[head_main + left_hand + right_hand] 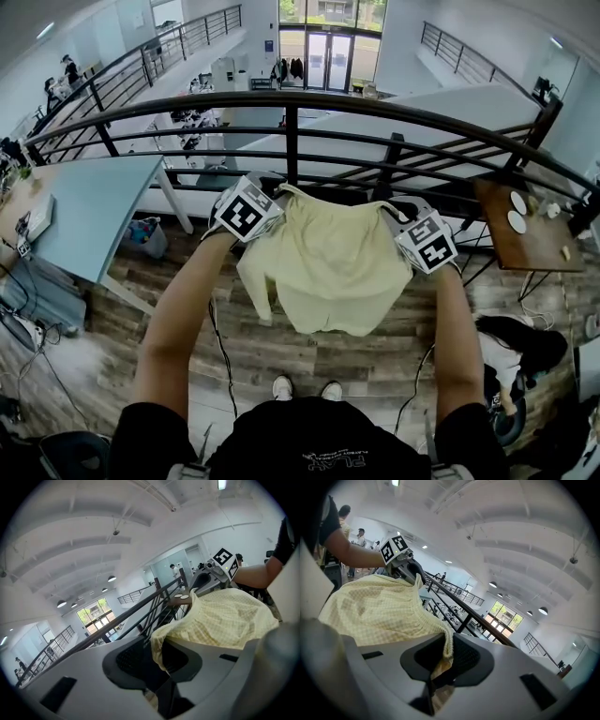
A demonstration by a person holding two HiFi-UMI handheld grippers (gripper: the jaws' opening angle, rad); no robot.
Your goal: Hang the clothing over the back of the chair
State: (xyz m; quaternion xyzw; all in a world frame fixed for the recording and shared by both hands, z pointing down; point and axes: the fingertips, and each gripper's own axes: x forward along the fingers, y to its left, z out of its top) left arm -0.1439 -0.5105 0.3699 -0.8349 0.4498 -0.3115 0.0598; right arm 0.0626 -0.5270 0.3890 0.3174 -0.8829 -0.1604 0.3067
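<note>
Wood-plank flooring [234, 347] lies far below, and a dark metal railing [292, 131] curves across the head view above an open hall. In front of that railing hangs one garment [323, 258]. It is pale yellow with a fine check and lightly crumpled, stretched flat by its top edge, and one sleeve droops at its left side. It is held in the air between the two grippers, its lower hem hanging loose above the floor.

Both bare forearms reach forward and slightly inward. The left gripper [275, 192] is at the garment's upper left corner and the right gripper [391, 214] at the upper right, each tipped a little downward — their marker cubes face up.

In the left gripper view the jaws stand narrow, with a folded edge of the yellow cloth caught between the pads. The right gripper view shows the same — a gathered hem pinched in a slim gap, the cloth running down through it.

Count: one garment, two grippers, two forearms, and two white shoes [307, 389] at the bottom of the head view.
</note>
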